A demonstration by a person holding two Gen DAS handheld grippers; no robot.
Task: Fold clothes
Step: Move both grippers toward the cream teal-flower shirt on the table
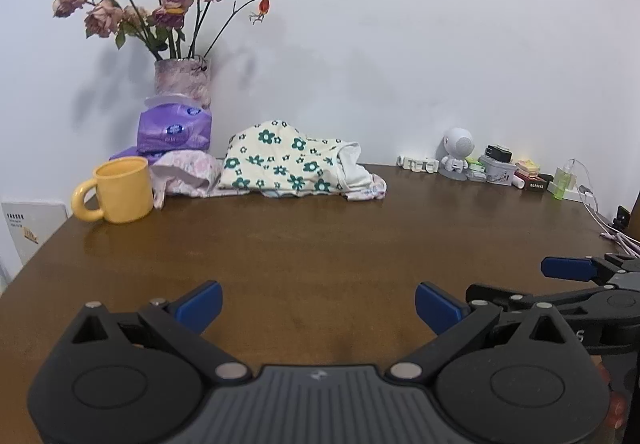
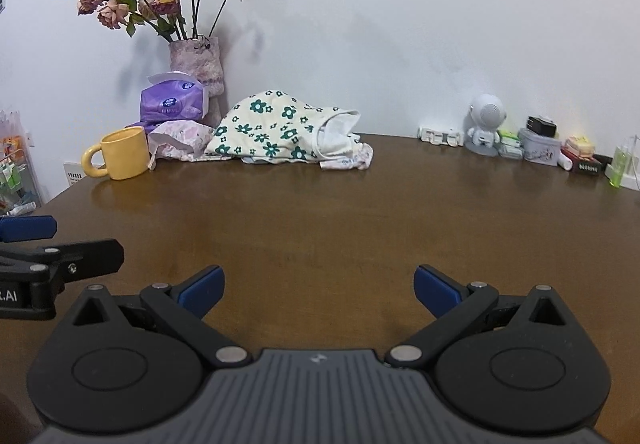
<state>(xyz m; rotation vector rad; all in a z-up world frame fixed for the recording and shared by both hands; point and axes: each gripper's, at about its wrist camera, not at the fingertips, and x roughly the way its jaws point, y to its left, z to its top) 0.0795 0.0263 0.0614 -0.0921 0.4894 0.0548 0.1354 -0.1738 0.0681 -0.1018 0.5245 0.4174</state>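
While both hand-held grippers, left (image 1: 318, 308) and right (image 2: 318, 290), gape wide and empty, floral garment (image 1: 280, 164) looks soft, light; pinch its hem.

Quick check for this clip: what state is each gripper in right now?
Left gripper: open, holding nothing, above the bare table.
Right gripper: open, holding nothing, clothes untouched at the far edge.
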